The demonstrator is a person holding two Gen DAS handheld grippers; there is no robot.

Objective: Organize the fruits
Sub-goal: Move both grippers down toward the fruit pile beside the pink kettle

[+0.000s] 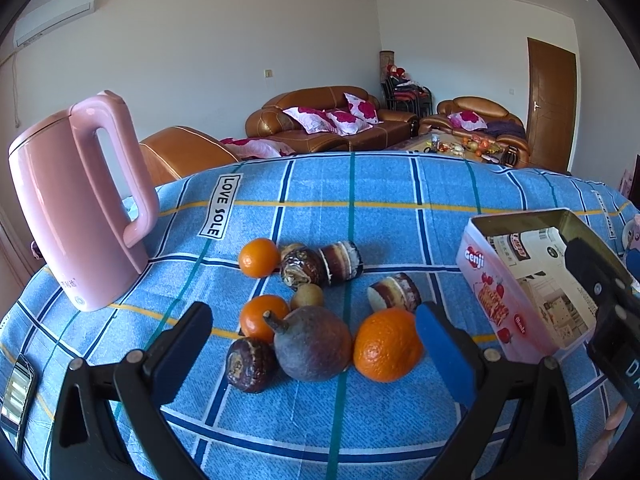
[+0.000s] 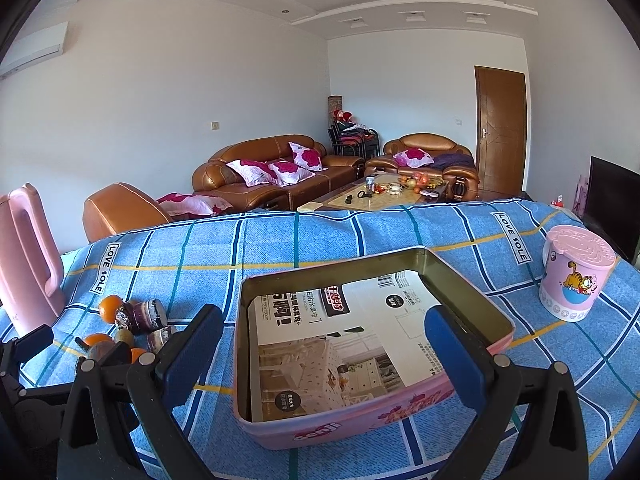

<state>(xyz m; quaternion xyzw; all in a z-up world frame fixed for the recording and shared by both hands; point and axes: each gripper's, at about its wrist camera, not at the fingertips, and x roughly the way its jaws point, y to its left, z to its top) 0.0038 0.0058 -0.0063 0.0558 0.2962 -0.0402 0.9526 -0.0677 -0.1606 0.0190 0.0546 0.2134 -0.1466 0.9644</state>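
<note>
A pile of fruit lies on the blue checked cloth (image 1: 400,184): a big orange (image 1: 387,345), two smaller oranges (image 1: 259,257) (image 1: 262,317), a dark pear-shaped fruit (image 1: 312,343), several brown bulbs (image 1: 251,365) and cut pieces (image 1: 394,292). My left gripper (image 1: 316,354) is open, its fingers either side of the dark fruit and the big orange. The pink tin (image 2: 472,276), lined with printed paper, sits right of the pile. My right gripper (image 2: 324,350) is open over the tin, holding nothing. In the right wrist view the fruit (image 2: 110,308) shows at the left.
A tall pink kettle (image 1: 76,204) stands left of the fruit. A pink lidded cup (image 2: 574,276) with a cartoon cat stands right of the tin. A phone (image 1: 17,392) lies at the cloth's near left edge. Sofas and a coffee table stand beyond the table.
</note>
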